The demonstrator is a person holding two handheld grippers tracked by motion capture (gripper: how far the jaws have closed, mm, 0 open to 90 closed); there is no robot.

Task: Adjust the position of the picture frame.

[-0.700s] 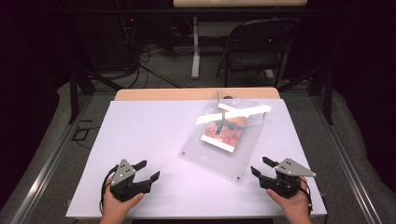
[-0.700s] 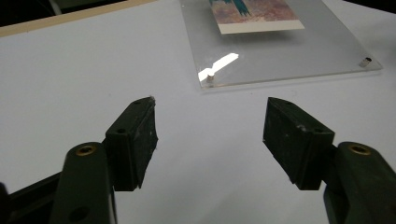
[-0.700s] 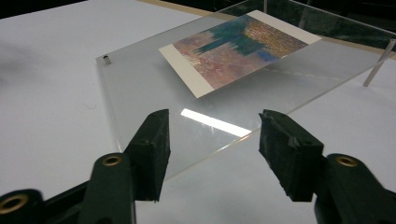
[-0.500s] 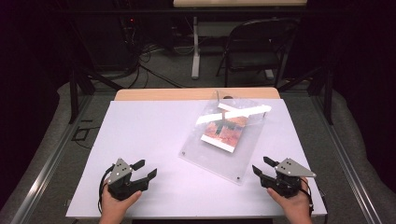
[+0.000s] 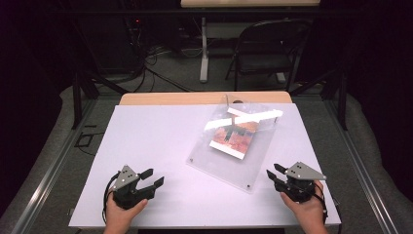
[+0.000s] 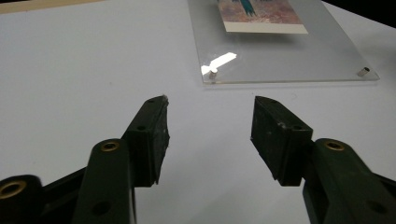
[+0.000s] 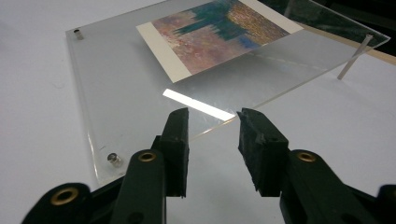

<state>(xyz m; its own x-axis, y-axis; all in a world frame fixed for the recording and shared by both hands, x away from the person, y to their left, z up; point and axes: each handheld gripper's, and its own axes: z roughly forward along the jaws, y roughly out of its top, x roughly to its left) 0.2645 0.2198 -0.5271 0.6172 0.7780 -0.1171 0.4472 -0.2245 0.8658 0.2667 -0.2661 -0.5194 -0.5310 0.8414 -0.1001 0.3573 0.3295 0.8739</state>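
Beside the acrylic frame point(image 5: 234, 141) edge, right gripper point(image 5: 273, 174) (jaws apart) hovers

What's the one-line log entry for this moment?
left claw: open, off frame | right claw: open, near corner | acrylic frame: flat on table, untouched

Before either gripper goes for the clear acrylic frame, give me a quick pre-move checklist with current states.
1. Left gripper open, nothing between its fingers: ok.
2. Right gripper open, aimed at the frame's near edge: ok.
3. Acrylic photo frame free of both grippers: ok.
4. Frame flat on the white table: not ok; its far edge is propped on a support pin.
5. Picture inside the frame: ok.
6. Corner fasteners tight: cannot tell.
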